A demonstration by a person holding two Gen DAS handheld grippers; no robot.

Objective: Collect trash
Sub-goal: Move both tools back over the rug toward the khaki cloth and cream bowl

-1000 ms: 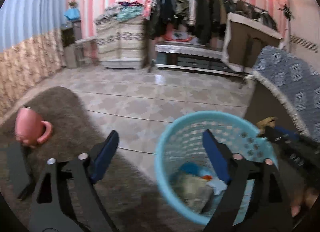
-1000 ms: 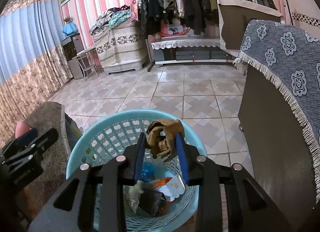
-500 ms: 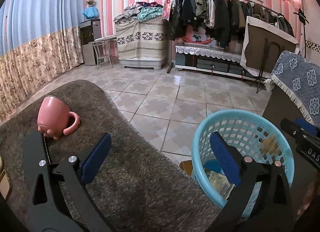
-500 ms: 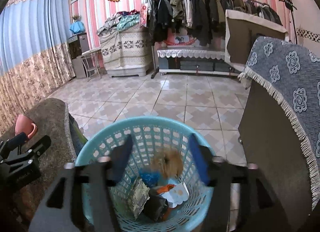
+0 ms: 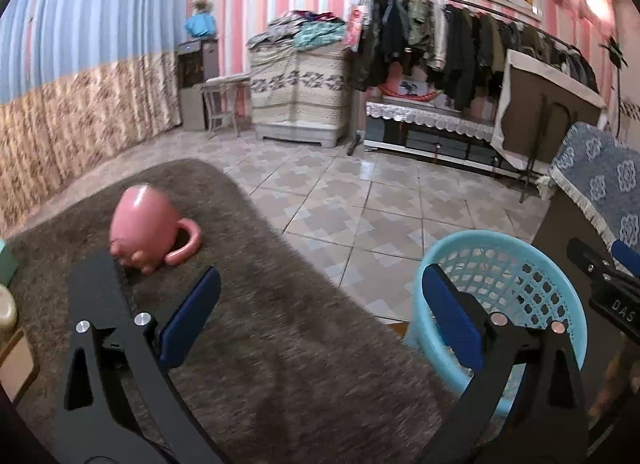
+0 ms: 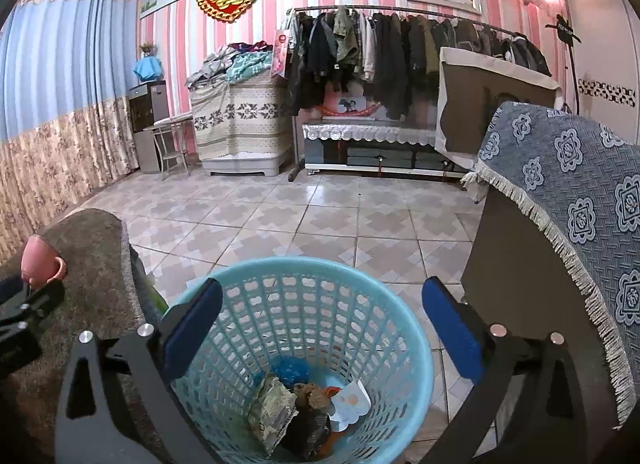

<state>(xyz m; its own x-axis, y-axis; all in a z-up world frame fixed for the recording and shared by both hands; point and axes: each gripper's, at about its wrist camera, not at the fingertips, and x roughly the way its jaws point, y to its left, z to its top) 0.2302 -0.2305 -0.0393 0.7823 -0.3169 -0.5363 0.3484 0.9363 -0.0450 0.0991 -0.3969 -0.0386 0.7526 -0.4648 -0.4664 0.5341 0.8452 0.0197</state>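
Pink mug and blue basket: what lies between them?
Left wrist view: only brown rug between the pink mug and the blue basket.

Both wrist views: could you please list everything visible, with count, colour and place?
basket: one, light blue, on the tiled floor beside the rug
trash: several crumpled pieces, mixed colours, at the basket bottom
mug: one, pink, upside down on the rug
rug: one, brown-grey, left of the basket
cloth: one, blue patterned with a fringe, over furniture at right
clothes rack: one, dark clothes, at the back wall
left gripper: open, empty, over the rug
right gripper: jaws just opened, empty, above the basket
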